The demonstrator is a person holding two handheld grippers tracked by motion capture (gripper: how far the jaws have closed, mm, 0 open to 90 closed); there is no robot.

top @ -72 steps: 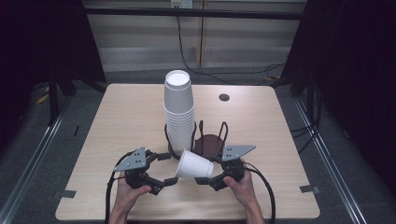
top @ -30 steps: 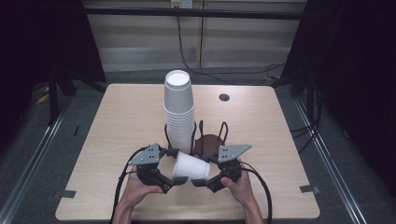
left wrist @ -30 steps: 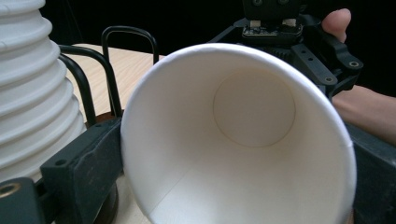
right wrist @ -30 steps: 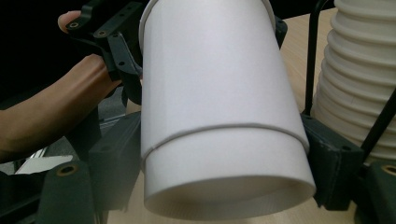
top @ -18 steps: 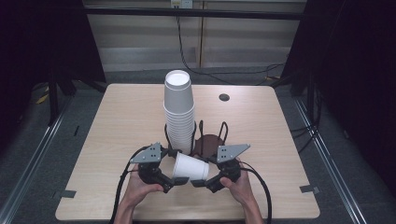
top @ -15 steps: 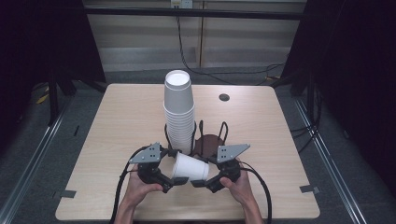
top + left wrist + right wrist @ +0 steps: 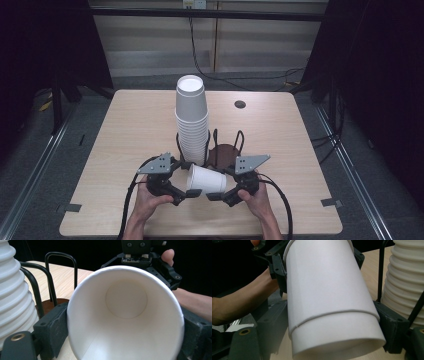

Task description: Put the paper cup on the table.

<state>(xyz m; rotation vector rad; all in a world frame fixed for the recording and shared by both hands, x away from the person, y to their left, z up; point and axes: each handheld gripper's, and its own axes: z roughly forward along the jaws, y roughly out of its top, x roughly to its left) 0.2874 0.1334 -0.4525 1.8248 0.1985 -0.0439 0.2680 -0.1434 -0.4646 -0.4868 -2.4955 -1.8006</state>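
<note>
A single white paper cup lies on its side in the air just above the table's front edge, held between both grippers. My left gripper is shut on its wide mouth end; in the left gripper view I look straight into the cup, with a black jaw against each side of the rim. My right gripper is shut on the narrow base end. In the right gripper view the cup's outer wall runs away from me, and a thin ridge circles it near the base.
A tall stack of white cups stands in a black wire holder with a brown base just behind the grippers. The wooden table has a small dark hole at the back right. Black cables trail toward the person.
Since 2.4 s ago my left gripper has moved right and come onto the cup's mouth, while the right gripper kept hold of the cup. Over the last second almost nothing moved.
</note>
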